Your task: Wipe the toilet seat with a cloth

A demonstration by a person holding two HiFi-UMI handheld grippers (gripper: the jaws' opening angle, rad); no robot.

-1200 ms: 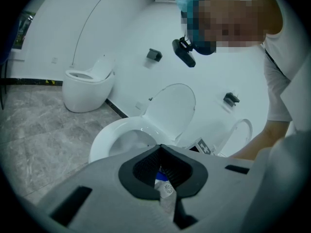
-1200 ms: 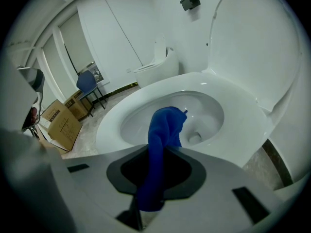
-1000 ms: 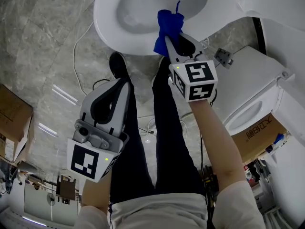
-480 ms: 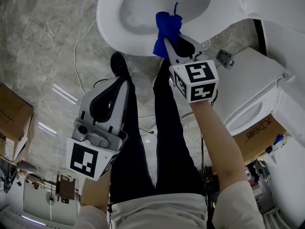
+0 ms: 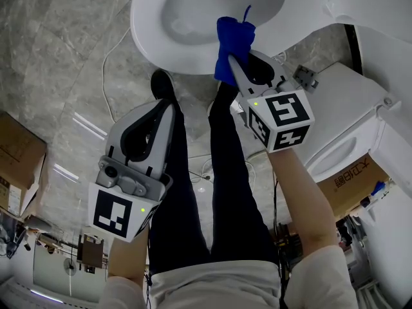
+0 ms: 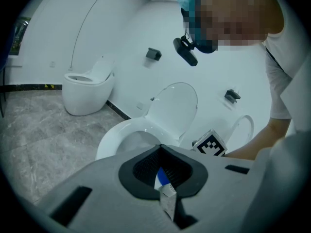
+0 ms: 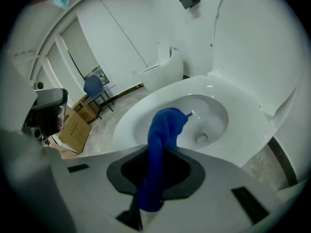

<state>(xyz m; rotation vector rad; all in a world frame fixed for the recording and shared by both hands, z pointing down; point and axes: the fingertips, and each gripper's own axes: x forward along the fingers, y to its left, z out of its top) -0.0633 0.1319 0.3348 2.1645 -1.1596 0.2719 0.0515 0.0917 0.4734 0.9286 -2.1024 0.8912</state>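
Cloth (image 5: 233, 44) (blue) over toilet bowl (image 5: 145, 32)

I'm seeing a glossy, smooth white toilet seat (image 5: 147, 37), a soft matt blue cloth (image 5: 233, 40), a polished grey marbled stone floor (image 5: 58, 56) and a dull brown cardboard box (image 5: 19, 150).

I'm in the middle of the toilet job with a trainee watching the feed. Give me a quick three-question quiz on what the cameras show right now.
1. Multiple choice: the cloth is clamped in
A) the left gripper
B) the right gripper
C) neither gripper

2. True or false: the toilet lid stands raised, leaving the bowl open.

3. Fill in: the cloth's colour is ____.

Key: 1 B; 2 true; 3 blue.
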